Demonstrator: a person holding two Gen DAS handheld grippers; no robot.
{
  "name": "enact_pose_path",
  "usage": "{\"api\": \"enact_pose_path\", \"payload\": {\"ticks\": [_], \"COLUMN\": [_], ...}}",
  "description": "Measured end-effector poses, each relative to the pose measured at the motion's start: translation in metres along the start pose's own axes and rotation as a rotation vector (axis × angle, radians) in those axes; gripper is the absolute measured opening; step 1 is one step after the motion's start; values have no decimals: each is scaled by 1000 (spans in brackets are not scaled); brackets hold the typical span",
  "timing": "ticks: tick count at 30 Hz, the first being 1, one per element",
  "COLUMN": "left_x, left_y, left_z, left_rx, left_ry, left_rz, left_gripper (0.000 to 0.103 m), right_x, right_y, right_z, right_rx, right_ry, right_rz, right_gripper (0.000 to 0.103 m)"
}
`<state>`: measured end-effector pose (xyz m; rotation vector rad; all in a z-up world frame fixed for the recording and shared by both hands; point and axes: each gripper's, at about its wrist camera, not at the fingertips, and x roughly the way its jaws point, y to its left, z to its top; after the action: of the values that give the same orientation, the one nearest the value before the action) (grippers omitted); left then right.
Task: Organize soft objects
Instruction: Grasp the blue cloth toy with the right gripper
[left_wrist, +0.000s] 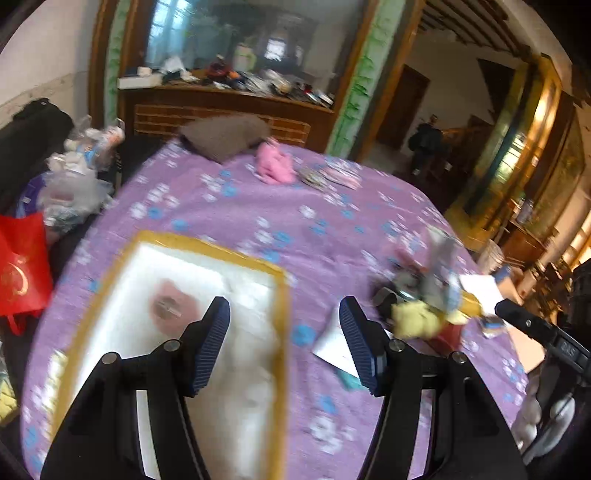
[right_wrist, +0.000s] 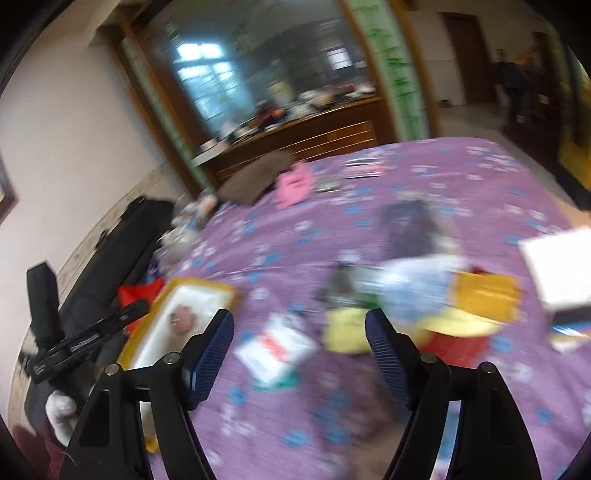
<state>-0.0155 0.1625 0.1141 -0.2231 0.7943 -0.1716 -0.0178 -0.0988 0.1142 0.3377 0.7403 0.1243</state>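
Note:
A round table wears a purple flowered cloth (left_wrist: 295, 221). A white foam box with a yellow taped rim (left_wrist: 207, 314) lies at the front left, a pinkish round thing (left_wrist: 171, 306) in it. My left gripper (left_wrist: 284, 339) is open and empty above the box's right rim. A yellow soft toy (left_wrist: 417, 319) lies in a clutter pile to the right; it also shows in the right wrist view (right_wrist: 347, 330). A pink plush (left_wrist: 275, 166) and a brown cushion (left_wrist: 225, 134) lie at the far side. My right gripper (right_wrist: 299, 354) is open and empty above a white packet (right_wrist: 277, 349).
The pile near the yellow toy holds a yellow box (right_wrist: 487, 293), a red thing (right_wrist: 454, 345), plastic wrap (right_wrist: 417, 288) and a white box (right_wrist: 557, 266). A red bag (left_wrist: 22, 266) and plastic bags (left_wrist: 70, 184) sit left of the table. A cluttered wooden sideboard (left_wrist: 229, 99) stands behind.

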Motion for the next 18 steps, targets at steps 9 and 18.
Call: {"api": "enact_pose_path", "payload": {"ticks": [9,18], "left_x": [42,68], "left_y": [-69,-58], "left_z": [-57,-65], "left_rx": [85,-12], "left_ry": [169,225], "left_rz": [-54,2], "left_gripper": [60,60], "right_x": [-37,-2], "right_y": [-79,-74], "right_z": [-58,-56], "right_rx": [93,-12], "right_ry": [96,175], "right_rz": [-89,-102], "right_gripper": [76,72]}}
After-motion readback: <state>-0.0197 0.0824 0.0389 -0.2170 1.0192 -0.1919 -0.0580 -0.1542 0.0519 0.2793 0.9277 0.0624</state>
